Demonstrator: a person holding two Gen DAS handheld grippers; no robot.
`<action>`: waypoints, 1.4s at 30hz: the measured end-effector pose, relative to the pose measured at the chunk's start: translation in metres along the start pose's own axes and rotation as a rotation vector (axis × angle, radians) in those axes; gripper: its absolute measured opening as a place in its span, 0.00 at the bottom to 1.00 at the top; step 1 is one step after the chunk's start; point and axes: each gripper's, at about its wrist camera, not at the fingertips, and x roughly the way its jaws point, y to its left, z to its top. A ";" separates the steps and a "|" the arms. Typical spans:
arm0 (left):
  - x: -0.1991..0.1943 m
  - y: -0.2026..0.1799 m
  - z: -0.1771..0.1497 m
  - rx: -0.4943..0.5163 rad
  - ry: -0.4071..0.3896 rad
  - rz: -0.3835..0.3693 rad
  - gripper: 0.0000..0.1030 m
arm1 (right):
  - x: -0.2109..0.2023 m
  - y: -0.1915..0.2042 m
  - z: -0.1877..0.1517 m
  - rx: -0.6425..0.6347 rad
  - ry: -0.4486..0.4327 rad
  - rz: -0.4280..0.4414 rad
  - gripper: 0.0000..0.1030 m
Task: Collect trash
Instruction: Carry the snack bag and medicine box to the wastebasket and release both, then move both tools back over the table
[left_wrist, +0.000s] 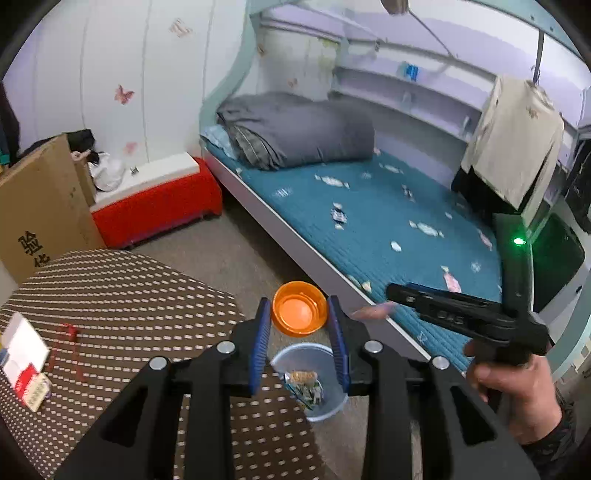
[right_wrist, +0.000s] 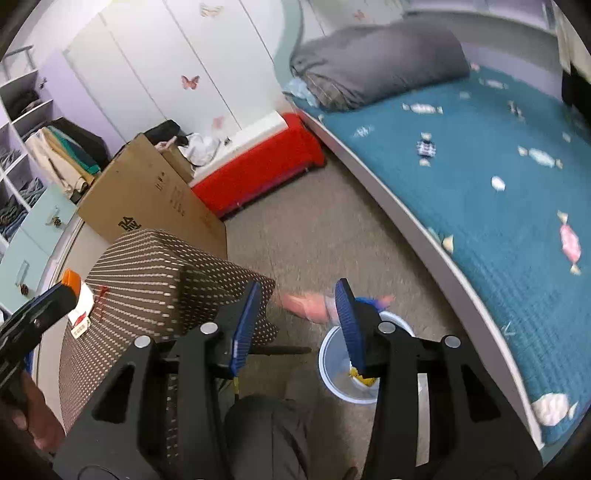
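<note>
Blurred pink wrapper (right_wrist: 308, 306) between the right gripper's (right_wrist: 295, 325) spread fingers, above bin (right_wrist: 332, 384)

the bed (left_wrist: 369, 236) has a teal cover with candy wrappers (left_wrist: 426, 229) scattered over it and a folded grey quilt (left_wrist: 295, 129) at its head. beside the bed, the carpeted floor (right_wrist: 314, 229) carries a pale blue bin (left_wrist: 314, 384), a red box (left_wrist: 155, 210) and a cardboard box (left_wrist: 40, 214). the worktop (left_wrist: 122, 295), near the bin, holds a white-and-red pack (left_wrist: 24, 358).
</note>
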 end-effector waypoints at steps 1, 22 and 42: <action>0.006 -0.003 0.000 0.004 0.011 -0.002 0.29 | 0.011 -0.005 -0.002 0.007 0.020 -0.002 0.42; 0.144 -0.041 -0.010 0.086 0.294 -0.005 0.88 | -0.020 -0.078 -0.018 0.242 -0.030 -0.030 0.92; 0.007 0.009 -0.016 -0.037 0.057 0.026 0.92 | -0.050 0.017 -0.016 0.082 -0.079 -0.006 0.94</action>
